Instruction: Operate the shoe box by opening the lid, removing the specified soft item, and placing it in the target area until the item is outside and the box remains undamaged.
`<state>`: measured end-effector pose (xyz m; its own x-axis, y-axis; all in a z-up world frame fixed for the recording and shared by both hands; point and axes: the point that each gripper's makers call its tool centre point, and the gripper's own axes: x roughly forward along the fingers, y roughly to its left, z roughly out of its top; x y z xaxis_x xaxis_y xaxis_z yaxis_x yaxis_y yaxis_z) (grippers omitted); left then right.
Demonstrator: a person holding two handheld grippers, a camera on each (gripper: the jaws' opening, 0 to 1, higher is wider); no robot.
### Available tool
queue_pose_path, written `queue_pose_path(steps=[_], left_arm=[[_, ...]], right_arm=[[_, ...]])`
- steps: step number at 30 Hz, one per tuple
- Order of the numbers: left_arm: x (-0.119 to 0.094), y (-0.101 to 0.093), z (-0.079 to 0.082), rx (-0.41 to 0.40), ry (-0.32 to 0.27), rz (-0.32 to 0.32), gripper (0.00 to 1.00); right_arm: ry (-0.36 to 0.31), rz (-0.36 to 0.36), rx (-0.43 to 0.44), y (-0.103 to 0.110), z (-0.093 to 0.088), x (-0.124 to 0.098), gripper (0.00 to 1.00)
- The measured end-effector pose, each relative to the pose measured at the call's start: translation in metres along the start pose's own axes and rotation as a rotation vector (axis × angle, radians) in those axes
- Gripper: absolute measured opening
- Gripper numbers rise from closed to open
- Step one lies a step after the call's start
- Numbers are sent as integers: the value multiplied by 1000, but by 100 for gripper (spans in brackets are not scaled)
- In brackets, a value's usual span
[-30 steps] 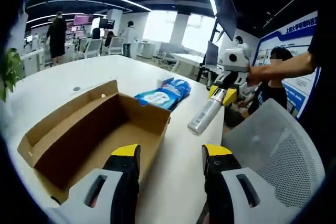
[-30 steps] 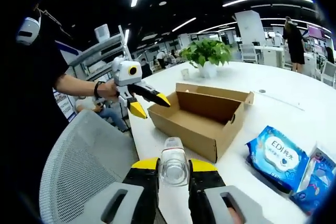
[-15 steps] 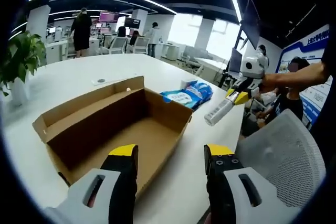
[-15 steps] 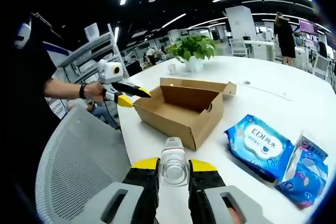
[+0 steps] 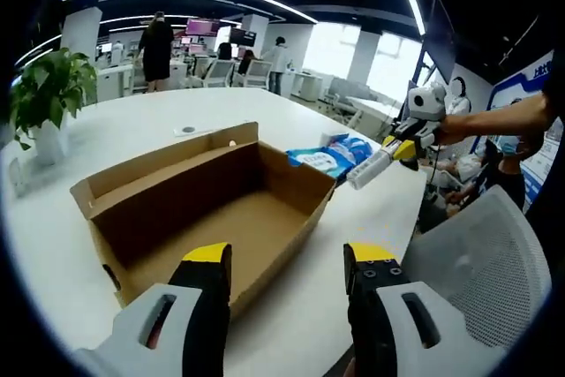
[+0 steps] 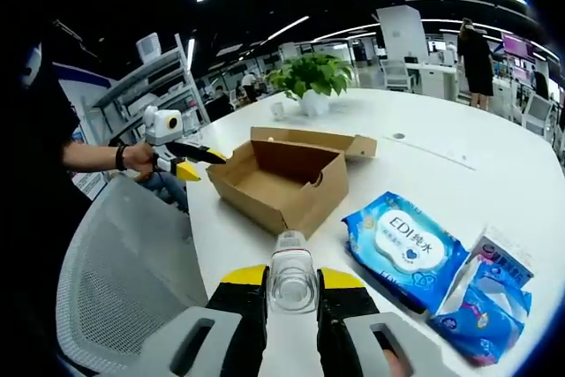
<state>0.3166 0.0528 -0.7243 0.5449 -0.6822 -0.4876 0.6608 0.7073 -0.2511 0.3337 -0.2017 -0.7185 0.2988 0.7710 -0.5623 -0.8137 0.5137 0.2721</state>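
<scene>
Your right gripper [image 6: 292, 296] is clamped on a clear bottle [image 6: 292, 275], with the blue wipes pack [image 6: 405, 245] on the white table [image 6: 459, 184] just ahead to its right. Your left gripper [image 5: 287, 275] is spread wide and holds nothing. Its jaws hang over the near corner of the open cardboard box [image 5: 207, 209], whose inside looks bare.

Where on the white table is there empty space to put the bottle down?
Bare table lies beyond the cardboard box, toward the potted plant, and in front between box and blue wipes pack. Crowded at the wipes and tissue packets.
</scene>
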Motion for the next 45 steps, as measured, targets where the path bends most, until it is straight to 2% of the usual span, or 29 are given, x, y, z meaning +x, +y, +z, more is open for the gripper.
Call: queue_pose_path(steps=[2,8,11,15,21,27,35,38,42,45], left_arm=[[-1,0,0,-29,-9,6,53],[-4,-3,-2,-28,-5,33,52],[-7,-1,2,-35,-17,47,52],[-11,3,2,-43,-22,69,52],[-14,12,0,-46,-20,102,51],[-15,19,0,-52,-24,122,51],[-18,24,-1,-58,-27,140,50],[-18,25,0,-60,-31,142,50],[-18,28,-1,-62,-30,145,50],[-18,30,-1,-61,-28,149,49]], right_arm=[[14,-6,-16,-8,3,-1,16],[54,-2,-59,-27,13,-5,16],[73,-1,-86,-40,21,-7,16],[140,0,-155,-58,27,-8,16],[188,-22,-229,-86,46,-9,16],[299,-33,-350,-119,58,-12,16],[365,-44,-420,-150,82,-11,16],[392,-36,-436,-157,86,-8,16],[491,-20,-508,-172,81,-6,16],[530,-15,-536,-179,80,-2,16]])
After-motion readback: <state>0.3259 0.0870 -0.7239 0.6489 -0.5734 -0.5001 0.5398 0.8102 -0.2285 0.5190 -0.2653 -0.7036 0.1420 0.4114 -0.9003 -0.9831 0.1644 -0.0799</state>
